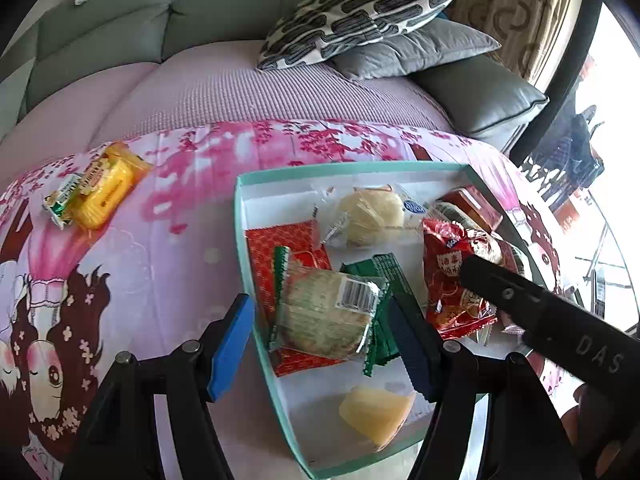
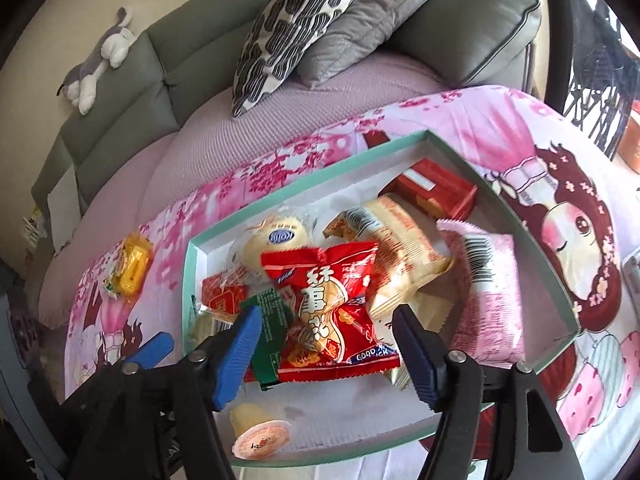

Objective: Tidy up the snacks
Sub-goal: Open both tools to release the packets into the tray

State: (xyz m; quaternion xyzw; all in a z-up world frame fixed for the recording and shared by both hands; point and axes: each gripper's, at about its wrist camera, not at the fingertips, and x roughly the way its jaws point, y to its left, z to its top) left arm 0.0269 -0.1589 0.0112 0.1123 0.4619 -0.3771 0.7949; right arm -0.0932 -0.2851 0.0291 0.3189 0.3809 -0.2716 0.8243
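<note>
Both wrist cameras look steeply down, close over the shallow teal-rimmed white box (image 1: pixel 240 216) (image 2: pixel 188 280) of wrapped snacks. The left view sits nearer its left edge, the right view further right; both share the box and the grey sofa (image 1: pixel 100 40) (image 2: pixel 120 88) beyond.

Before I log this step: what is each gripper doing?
Left gripper: open over the round cake packet.
Right gripper: open over the red peanut packet.

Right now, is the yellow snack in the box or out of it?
Out. The yellow snack lies on the pink cloth, left of the box and apart from it, beside a small green packet.
</note>
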